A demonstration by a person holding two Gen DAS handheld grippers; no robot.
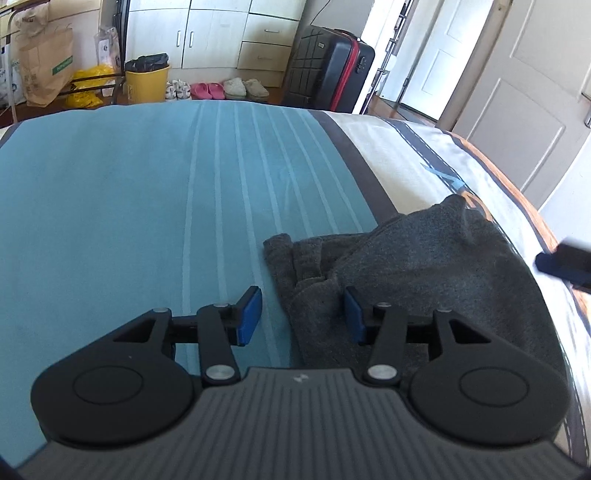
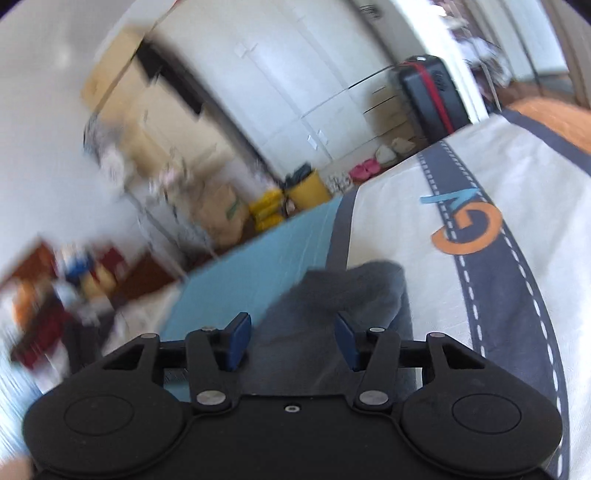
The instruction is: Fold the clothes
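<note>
You have one grey garment [image 1: 406, 266] to fold, bunched on the bed [image 1: 110, 203] where the teal striped cover meets the cream one. Your left gripper [image 1: 301, 314] hangs over its left edge, fingers spread wide and empty; your right gripper [image 2: 291, 343], likewise wide and empty, hovers over the same cloth in a blurred, tilted view. Beyond the bed: one yellow bin [image 1: 146, 79], three pairs of shoes [image 1: 218, 90], one black suitcase [image 1: 328, 68] and white cupboards [image 1: 207, 33].
</note>
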